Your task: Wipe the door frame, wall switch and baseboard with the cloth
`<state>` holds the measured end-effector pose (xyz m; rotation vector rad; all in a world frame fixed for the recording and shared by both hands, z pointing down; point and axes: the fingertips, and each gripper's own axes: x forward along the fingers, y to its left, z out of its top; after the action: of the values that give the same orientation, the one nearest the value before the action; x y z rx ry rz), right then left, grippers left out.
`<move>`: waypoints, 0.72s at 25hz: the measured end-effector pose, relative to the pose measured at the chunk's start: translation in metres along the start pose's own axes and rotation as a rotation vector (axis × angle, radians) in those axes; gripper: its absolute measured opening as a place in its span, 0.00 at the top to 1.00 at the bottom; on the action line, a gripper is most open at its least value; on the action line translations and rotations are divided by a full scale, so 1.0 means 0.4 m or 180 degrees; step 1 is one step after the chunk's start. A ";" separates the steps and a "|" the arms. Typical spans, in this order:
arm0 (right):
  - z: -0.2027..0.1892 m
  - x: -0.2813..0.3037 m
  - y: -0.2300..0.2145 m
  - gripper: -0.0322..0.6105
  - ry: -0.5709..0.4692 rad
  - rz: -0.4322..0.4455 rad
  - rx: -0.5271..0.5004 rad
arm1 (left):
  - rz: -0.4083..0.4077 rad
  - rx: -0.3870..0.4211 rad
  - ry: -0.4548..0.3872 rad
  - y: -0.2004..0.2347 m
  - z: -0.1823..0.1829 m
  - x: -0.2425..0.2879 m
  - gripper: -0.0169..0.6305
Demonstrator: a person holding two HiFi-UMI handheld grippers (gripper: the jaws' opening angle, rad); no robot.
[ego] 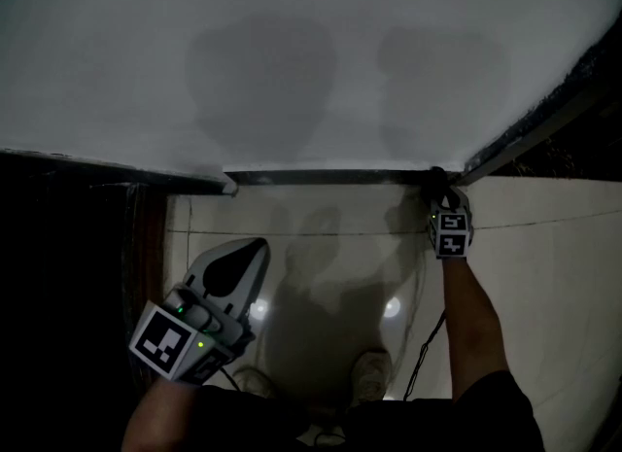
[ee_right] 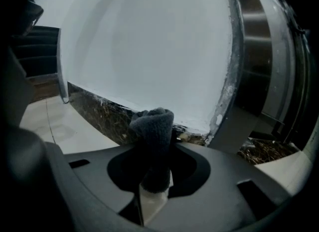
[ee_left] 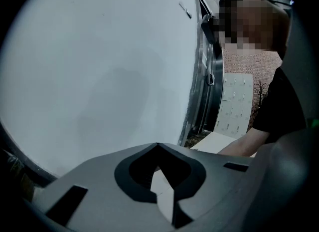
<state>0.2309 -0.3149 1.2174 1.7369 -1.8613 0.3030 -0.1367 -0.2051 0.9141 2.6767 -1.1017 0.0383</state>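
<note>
Cloth (ee_right: 152,126) held at the foot of the wall, in the corner beside the door frame.

The right gripper (ego: 442,195) has its jaws clamped on the dark, rolled cloth. The cloth's tip lies just beside the dark baseboard (ego: 330,177), where the white wall (ego: 292,52) meets the metal door frame (ee_right: 249,61); contact cannot be confirmed. The left gripper (ego: 248,252) hangs well apart over the tiled floor (ego: 544,275), its jaws together with nothing between them.

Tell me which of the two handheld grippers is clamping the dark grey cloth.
The right gripper: its jaws are shut on the dark grey cloth, down at the dark speckled baseboard. The left gripper has its jaws shut on nothing.
</note>
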 end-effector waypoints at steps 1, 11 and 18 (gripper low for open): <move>-0.005 -0.002 -0.012 0.81 0.0018 -0.0037 0.0051 | 0.0001 0.0000 -0.0001 0.000 0.000 0.001 0.99; -0.020 -0.023 -0.084 0.81 0.0051 -0.0442 0.0614 | 0.0052 0.0049 -0.0007 0.012 0.006 -0.015 0.99; -0.026 -0.044 -0.081 0.81 0.0151 -0.0664 0.0626 | 0.0171 0.0006 -0.0074 0.047 0.023 -0.050 0.99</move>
<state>0.2649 -0.2989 1.2095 2.0187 -1.6454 0.4531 -0.1648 -0.2065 0.9068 2.6551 -1.1811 0.0181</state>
